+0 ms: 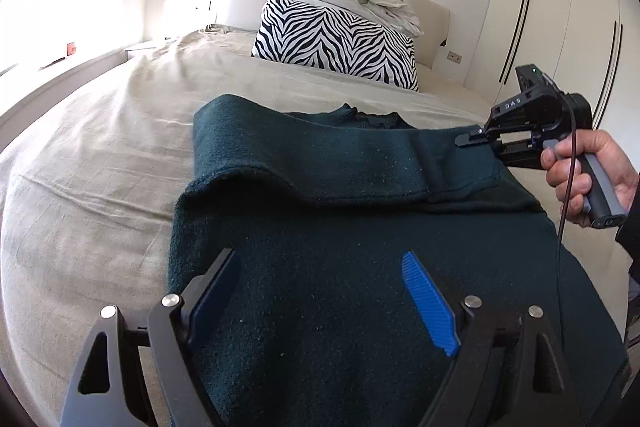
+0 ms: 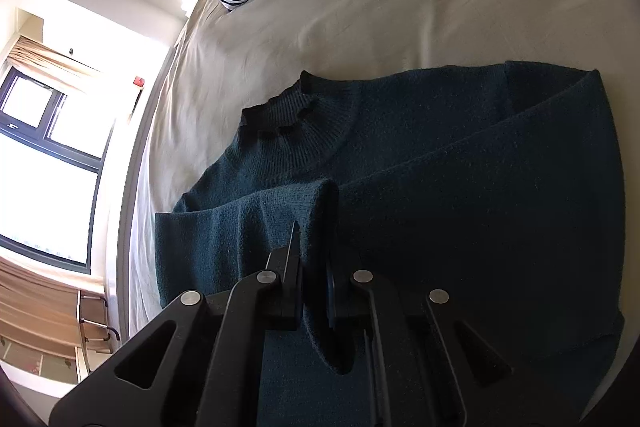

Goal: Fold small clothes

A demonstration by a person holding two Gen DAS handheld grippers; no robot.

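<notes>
Item: dark green knit sweater (image 1: 320, 227), lying on the bed (image 1: 100, 147) over the beige cover, collar (image 2: 280, 111) toward the headboard.

Left side: sleeve (image 1: 280, 163) already folded in, lying across the chest; its fold forms a neat outer edge. Judged done.

Left hand-held gripper (image 1: 320, 303): fingers spread wide, blue pads showing, nothing between them; it hovers over the lower body of the sweater. Whether it touches the knit cannot be told.

Right side: second sleeve (image 2: 276, 215) laid over the body. Right hand-held gripper (image 2: 312, 291): fingers pressed together, pinching the sleeve near its cuff end, so this fold is judged still in hand and not yet released.

Remaining, by estimate: set the right sleeve down and let go, then fold the body, hem toward collar. Hem not in view. Progress roughly midway.

Elsewhere: zebra-print pillow (image 1: 336, 43) at the head of the bed, well apart from the sweater.
</notes>
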